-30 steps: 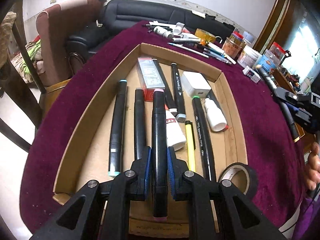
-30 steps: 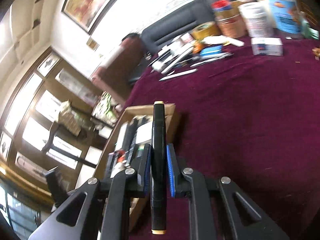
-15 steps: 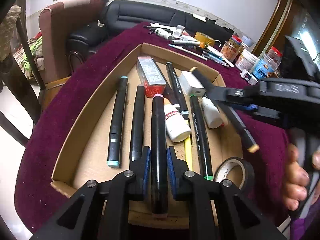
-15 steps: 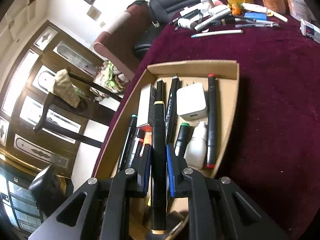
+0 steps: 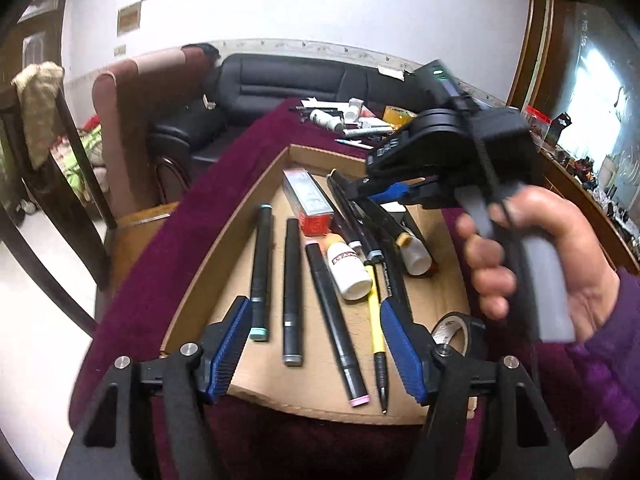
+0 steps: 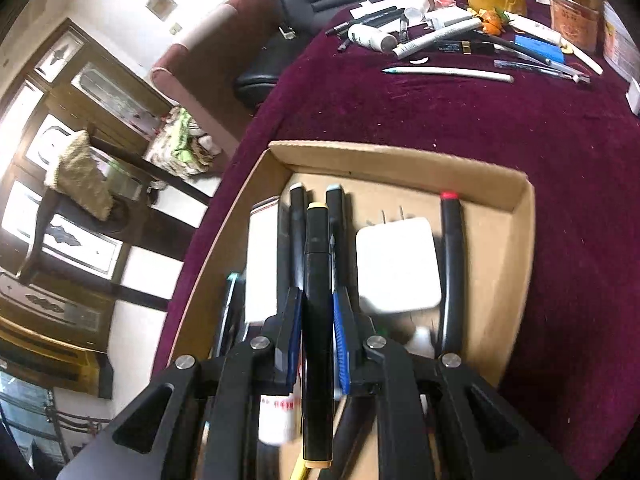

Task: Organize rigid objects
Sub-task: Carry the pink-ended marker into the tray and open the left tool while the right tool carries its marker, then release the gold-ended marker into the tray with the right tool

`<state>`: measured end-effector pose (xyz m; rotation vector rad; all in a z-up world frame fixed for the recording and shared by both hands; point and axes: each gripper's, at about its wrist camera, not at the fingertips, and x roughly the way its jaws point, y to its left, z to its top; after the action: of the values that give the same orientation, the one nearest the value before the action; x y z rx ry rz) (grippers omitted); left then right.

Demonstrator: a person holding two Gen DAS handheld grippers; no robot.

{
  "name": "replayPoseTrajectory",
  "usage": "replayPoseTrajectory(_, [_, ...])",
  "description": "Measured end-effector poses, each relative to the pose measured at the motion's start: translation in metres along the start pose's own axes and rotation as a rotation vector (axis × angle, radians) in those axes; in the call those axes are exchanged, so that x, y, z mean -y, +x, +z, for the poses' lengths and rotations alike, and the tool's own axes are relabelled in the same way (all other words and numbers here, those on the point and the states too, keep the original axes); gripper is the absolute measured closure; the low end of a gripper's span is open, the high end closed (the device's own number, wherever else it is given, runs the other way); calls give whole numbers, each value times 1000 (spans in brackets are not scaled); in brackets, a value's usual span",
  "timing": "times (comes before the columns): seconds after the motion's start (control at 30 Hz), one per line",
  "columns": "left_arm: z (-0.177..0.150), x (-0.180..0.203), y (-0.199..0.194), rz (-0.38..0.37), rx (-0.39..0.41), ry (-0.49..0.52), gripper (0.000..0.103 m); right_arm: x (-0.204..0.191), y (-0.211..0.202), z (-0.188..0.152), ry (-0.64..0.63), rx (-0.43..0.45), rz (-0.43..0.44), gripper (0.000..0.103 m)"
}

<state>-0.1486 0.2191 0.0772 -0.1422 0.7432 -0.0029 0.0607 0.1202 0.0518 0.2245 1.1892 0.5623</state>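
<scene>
A: Left hand-held gripper (image 5: 316, 344) is noted nearest the lens, jaws spread wide, having just been opening; nothing is pressed by the blue pads. The black marker with the pink end cap (image 5: 335, 322) is seen lying free between them, slanted on the floor of the shallow brown cardboard tray (image 5: 224, 240), its pink tip near the front lip.

B: So that placement is judged finished. What is recorded beside it?

A: A black marker with a grey end (image 5: 291, 292) and a black marker with a teal end (image 5: 261, 276) are laid parallel to its left; a yellow pen (image 5: 376, 320) and a small white bottle (image 5: 347, 266) to its right. A roll of black tape (image 5: 460, 328) is noted at the right, touching the tray's edge as far as can be told.

B: And the right side?

A: Right hand-held gripper (image 6: 317, 316) is clamped on a black marker with yellow-cream end caps (image 6: 318, 320), held lengthwise over the tray's crowded middle. Beyond its tip, a white plug-in charger block (image 6: 396, 264) and a black marker with a red cap (image 6: 451, 264) are seen, then the tray's far wall.

B: Step in hand?

A: Delivery of the second marker. A free lane must be chosen, probably between the marker row and the charger; lowering flat is called for before the jaws are released, so that nothing is stacked. Loose pens on the maroon-clothed table (image 6: 460, 120) remain to be collected.
</scene>
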Motion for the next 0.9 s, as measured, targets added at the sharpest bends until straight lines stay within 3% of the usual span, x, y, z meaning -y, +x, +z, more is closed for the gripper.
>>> replayPoseTrajectory(0.27, [0, -13, 0, 17, 14, -22, 27, -20, 19, 15, -85, 30, -114, 88])
replayPoseTrajectory(0.4, [0, -17, 6, 25, -3, -38, 27, -24, 24, 15, -119, 38, -124, 88])
replayPoseTrajectory(0.43, [0, -17, 6, 29, -8, -38, 27, -25, 24, 15, -119, 39, -120, 86])
replayPoseTrajectory(0.47, [0, -17, 6, 32, -9, -38, 27, -25, 24, 16, -116, 43, -117, 78])
replayPoseTrajectory(0.5, [0, -17, 7, 36, -10, -37, 27, -25, 21, 16, -114, 58, -116, 64])
replayPoseTrajectory(0.57, [1, -16, 6, 44, -9, -33, 27, -26, 14, 16, -116, 88, -109, 50])
replayPoseTrajectory(0.73, [4, -9, -1, 96, 21, -15, 27, -30, -13, 11, -145, 137, -104, 50])
replayPoseTrajectory(0.9, [6, -1, -16, 160, 86, -10, 17, -20, -51, -11, -167, 200, -84, 49])
